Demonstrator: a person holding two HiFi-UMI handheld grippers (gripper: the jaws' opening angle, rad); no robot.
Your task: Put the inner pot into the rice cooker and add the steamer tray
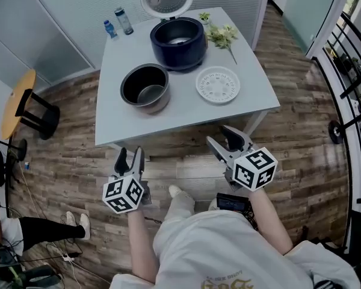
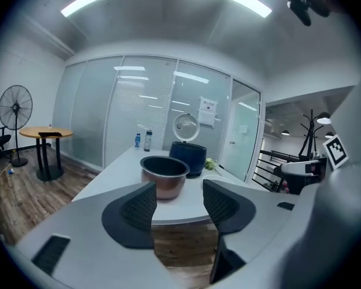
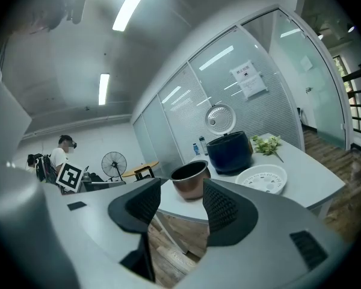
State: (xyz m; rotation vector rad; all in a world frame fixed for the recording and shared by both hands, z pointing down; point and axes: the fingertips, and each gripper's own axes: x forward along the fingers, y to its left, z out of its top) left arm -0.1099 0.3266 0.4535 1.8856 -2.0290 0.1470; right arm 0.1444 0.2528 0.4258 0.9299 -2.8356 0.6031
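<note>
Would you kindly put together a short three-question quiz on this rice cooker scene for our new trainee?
1. True or false: the inner pot already sits inside the rice cooker.
2. In the head view, the steamer tray lies: A) on the table, right of the inner pot; B) inside the rice cooker; C) on the floor.
3. What do the left gripper and the right gripper hold?
Key: 1 false, it stands on the table beside the rice cooker. 2 A. 3 Nothing; both pairs of jaws stand open.
</note>
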